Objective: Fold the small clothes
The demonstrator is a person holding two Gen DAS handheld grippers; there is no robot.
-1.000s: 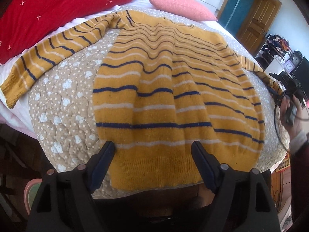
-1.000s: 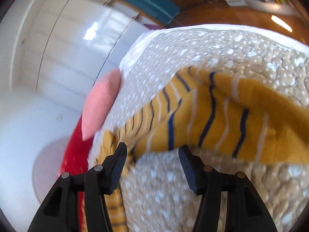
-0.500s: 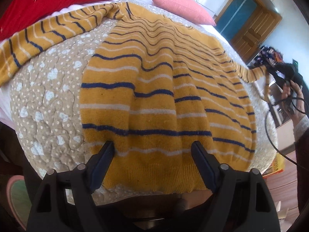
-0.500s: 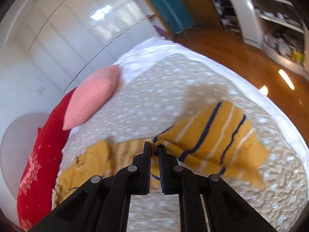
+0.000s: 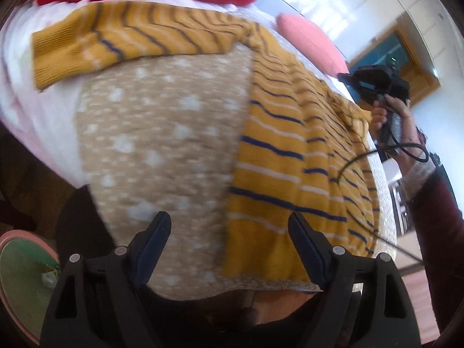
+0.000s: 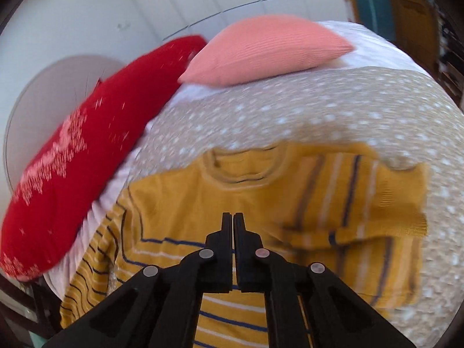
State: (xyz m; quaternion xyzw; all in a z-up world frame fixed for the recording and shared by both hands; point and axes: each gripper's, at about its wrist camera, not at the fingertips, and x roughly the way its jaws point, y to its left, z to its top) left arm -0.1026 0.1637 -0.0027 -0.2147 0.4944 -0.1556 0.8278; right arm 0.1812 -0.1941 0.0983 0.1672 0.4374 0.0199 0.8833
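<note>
A mustard yellow sweater (image 5: 293,145) with navy and white stripes lies spread on a beige dotted quilt (image 5: 162,133). Its left sleeve (image 5: 121,37) stretches out toward the quilt's left edge. My left gripper (image 5: 229,232) is open and empty, low over the quilt just left of the sweater's hem. In the right wrist view the sweater (image 6: 185,203) shows neck-up, with its right sleeve (image 6: 377,211) folded in over the chest. My right gripper (image 6: 233,217) is shut above the sweater's chest; whether it pinches fabric is not visible. It also shows in the left wrist view (image 5: 374,84).
A red pillow (image 6: 72,168) and a pink pillow (image 6: 266,52) lie at the head of the bed. A wooden door (image 5: 417,66) stands beyond the bed. A green and pink basin (image 5: 20,278) sits on the floor at lower left.
My right gripper has carried the right sleeve inward over the sweater's chest. My left gripper has swung left, from the middle of the hem to the bare quilt beside it.
</note>
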